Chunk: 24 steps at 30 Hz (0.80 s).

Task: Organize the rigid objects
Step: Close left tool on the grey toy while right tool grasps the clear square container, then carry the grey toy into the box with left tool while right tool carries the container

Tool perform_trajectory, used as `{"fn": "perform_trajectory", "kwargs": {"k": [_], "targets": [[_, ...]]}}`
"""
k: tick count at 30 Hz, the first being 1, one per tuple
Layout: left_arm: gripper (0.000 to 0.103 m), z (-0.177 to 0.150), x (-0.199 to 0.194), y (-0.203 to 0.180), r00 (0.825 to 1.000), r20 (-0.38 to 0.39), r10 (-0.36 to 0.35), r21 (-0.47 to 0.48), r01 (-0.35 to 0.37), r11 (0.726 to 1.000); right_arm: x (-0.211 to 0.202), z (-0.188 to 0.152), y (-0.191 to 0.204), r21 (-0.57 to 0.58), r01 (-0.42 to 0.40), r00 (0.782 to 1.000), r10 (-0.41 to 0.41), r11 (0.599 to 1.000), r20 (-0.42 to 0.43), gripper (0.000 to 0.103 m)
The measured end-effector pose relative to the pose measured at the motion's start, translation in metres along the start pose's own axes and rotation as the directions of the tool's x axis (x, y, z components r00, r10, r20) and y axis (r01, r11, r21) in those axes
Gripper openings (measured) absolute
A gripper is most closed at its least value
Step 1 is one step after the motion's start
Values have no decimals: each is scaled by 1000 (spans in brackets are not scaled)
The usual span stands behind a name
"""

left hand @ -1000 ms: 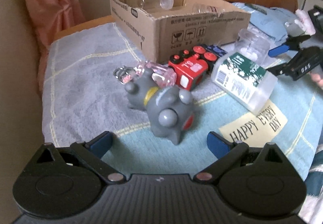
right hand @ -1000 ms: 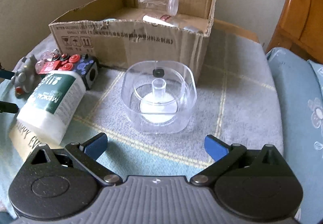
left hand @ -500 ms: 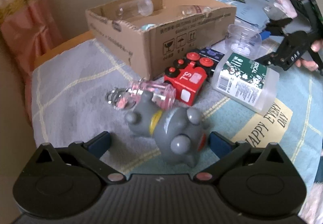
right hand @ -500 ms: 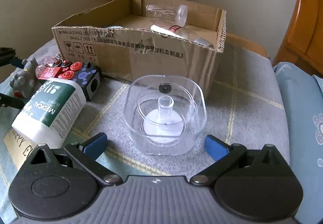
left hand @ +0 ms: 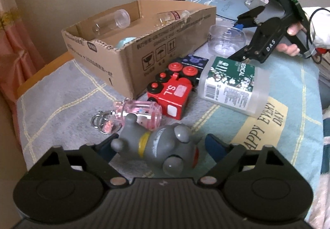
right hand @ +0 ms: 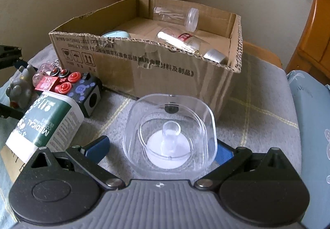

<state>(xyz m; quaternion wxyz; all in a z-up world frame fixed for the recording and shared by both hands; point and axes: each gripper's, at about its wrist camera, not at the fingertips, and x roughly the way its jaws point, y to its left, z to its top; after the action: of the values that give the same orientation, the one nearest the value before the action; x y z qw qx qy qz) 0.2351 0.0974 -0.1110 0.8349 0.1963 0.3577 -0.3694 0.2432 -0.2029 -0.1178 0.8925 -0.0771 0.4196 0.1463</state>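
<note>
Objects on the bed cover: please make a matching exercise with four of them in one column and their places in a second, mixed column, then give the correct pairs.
Things:
1. grey toy animal
2. clear square container
3. clear capped tube
4. pink keychain jar

Places:
A. inside the cardboard box
B. between the fingers of the left gripper, which are closing
C. between the fingers of the right gripper
D. on the cover beside the red toy train, just behind the toy animal

Pairs: 1-B, 2-C, 3-A, 4-D
</note>
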Motion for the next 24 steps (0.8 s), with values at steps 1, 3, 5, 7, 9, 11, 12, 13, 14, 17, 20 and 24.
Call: {"fn": "perform_trajectory", "kwargs": {"k": [1,3,5,7,9,11,12,13,14,17,20,24], "targets": [[84,0,0,-1,1000,0,7,-3,-7,1000,0,0,0,1,0,1000,0,1000,-1,103],[81,0,-2,-1,1000,-2,20,-9,-20,1000,-1,1,0,4,-3,1000,3,1000,2,99],[80,1,-2,-1,1000,-14,23,-30,-23,999,-2,2,0,11,4,1000,-4,1000,2,92],[80,2,-3,-1,999,-22,30,-45,-31,998,-4,4,-2,24,15,1000,-15,1000,2,83],[80,3,-4,-2,999,-32,41,-62,-43,997,-6,5,-5,41,15,1000,-15,999,-7,78],[80,4,-6,-2,998,-41,46,-75,-49,996,-7,6,-5,38,26,999,-25,999,-21,78],[80,4,-8,-3,998,-46,51,-85,-55,995,-8,5,-4,34,33,999,-32,999,-23,78],[79,4,-9,-3,997,-54,51,-99,-56,994,-10,4,-4,33,32,999,-31,999,-27,78],[79,5,-12,-4,997,-60,49,-112,-55,992,-13,3,-4,34,19,999,-18,999,-31,78],[79,8,-20,-4,996,-77,39,-160,-51,986,-25,2,-3,23,-14,999,15,1000,-28,78],[79,16,-30,-5,993,-102,51,-193,-70,979,-40,4,-1,-11,-37,999,37,999,-20,78],[79,31,-46,-9,994,-96,58,-213,-78,974,-64,13,3,-64,-66,998,65,996,-3,78]]}}
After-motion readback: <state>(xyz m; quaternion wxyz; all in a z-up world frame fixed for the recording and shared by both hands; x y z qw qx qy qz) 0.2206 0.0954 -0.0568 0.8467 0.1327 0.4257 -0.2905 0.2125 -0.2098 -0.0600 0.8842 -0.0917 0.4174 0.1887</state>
